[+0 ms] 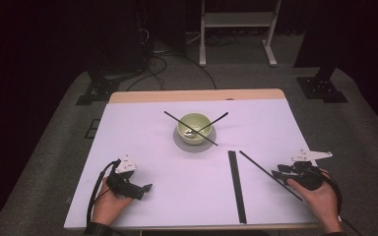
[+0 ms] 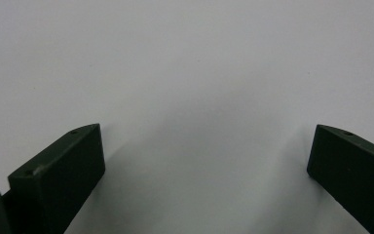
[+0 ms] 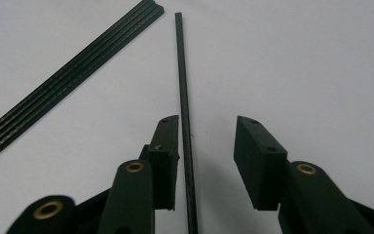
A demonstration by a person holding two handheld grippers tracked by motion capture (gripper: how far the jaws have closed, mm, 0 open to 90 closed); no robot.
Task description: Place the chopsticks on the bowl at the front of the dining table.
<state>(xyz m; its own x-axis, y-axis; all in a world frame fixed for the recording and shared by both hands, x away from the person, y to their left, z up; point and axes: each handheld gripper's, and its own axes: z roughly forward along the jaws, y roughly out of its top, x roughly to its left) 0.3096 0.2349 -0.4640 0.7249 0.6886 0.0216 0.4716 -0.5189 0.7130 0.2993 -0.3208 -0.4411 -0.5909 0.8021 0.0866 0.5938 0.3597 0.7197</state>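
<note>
Oddly, the near end of the single black rod (image 3: 184,97) was cut off at the bottom edge of my right gripper view, so I could not tell how far it ran behind my jaws. My right gripper (image 3: 207,134) had its jaws apart around that rod: it lay against the left jaw's inner face, with a clear gap to the right jaw, so it was not clamped. A bundle of black rods (image 3: 73,73) lay well off beyond my left jaw. My left gripper (image 2: 204,146) stood wide apart over bare white table (image 2: 185,58), holding nothing. Farther ahead, a green bowl (image 1: 194,127) carried two crossed sticks (image 1: 191,128). I read no writing anywhere.
</note>
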